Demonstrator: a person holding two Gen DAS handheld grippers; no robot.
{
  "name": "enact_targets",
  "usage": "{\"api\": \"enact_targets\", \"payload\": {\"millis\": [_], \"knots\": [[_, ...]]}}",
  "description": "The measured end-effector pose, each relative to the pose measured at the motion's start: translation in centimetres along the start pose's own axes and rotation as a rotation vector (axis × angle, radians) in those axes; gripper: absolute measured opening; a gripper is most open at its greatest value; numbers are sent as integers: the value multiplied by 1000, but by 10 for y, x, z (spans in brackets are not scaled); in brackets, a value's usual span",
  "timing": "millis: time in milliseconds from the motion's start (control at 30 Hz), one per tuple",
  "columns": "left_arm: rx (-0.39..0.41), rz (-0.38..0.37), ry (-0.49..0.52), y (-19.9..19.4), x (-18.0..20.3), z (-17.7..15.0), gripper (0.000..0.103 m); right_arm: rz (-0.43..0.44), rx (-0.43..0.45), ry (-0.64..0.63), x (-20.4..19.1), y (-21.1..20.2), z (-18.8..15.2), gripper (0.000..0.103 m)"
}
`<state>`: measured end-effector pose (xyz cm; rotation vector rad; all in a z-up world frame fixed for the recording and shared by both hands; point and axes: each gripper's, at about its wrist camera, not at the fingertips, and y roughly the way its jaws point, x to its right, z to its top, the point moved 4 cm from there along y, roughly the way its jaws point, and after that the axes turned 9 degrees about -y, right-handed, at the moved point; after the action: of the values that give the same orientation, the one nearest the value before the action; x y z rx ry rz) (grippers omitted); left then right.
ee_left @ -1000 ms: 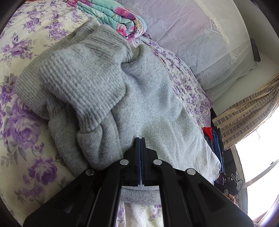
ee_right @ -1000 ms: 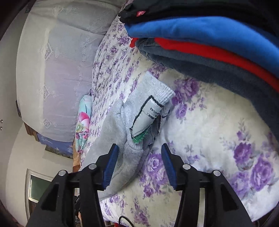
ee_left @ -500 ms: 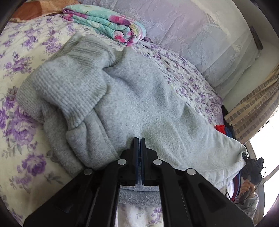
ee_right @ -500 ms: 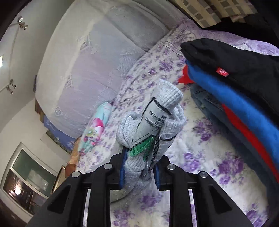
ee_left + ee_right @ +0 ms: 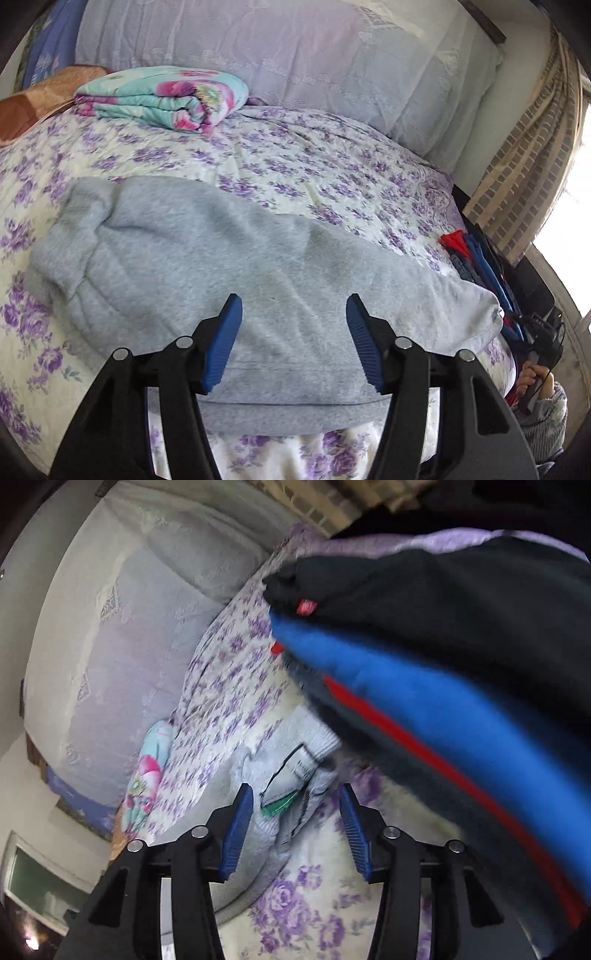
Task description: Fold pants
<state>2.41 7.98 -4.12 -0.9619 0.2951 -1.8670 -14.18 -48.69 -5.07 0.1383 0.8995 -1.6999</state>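
We see a bed [image 5: 332, 173] covered by a pale sheet printed with purple flowers, a wide lilac padded headboard [image 5: 295, 55] behind it and a brick-patterned curtain [image 5: 524, 147] by a bright window on the right. A rolled turquoise-and-pink blanket [image 5: 162, 98] lies near the headboard, well apart from the grey pants [image 5: 240, 273], which lie folded across the middle of the bed — one end bunched at the left, the other reaching toward the right edge. At that right edge sits a stack of folded clothes [image 5: 424, 686] in black, blue, red and dark grey; in the right wrist view it looms large, just beside the pants' ribbed end with its sewn-in label [image 5: 295, 775]. Our left tongs [image 5: 293, 339] are opening, blue pads clear of the cloth that lies under them. Our right tongs [image 5: 295, 819] are opening too — the ribbed end sits between the pads, unpressed.
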Motion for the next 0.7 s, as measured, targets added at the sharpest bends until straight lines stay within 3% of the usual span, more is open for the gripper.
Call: {"api": "enact_targets", "payload": {"millis": [67,133,267,433,567,633,700], "knots": [[-28,47,19,17,2,-1,62,16,54,-88,-23,-10,9,50],[-91,102,-5,35,-10,-8,62,135,9,-205,-68,1,9,50],[-119,114,-34,32,-33,-20,44,411,-202,-405,-183,55,-21,50],[-138,61,-110,9,-54,-29,34,629,-454,-598,-314,122,-92,50],[-151,45,-140,0,-59,-33,30,686,-591,-671,-385,166,-140,54],[-154,51,-142,-3,-57,-32,30,655,-731,-671,-396,194,-165,63],[-141,50,-154,-10,-54,-27,33,606,-847,-601,-383,222,-179,59]]}}
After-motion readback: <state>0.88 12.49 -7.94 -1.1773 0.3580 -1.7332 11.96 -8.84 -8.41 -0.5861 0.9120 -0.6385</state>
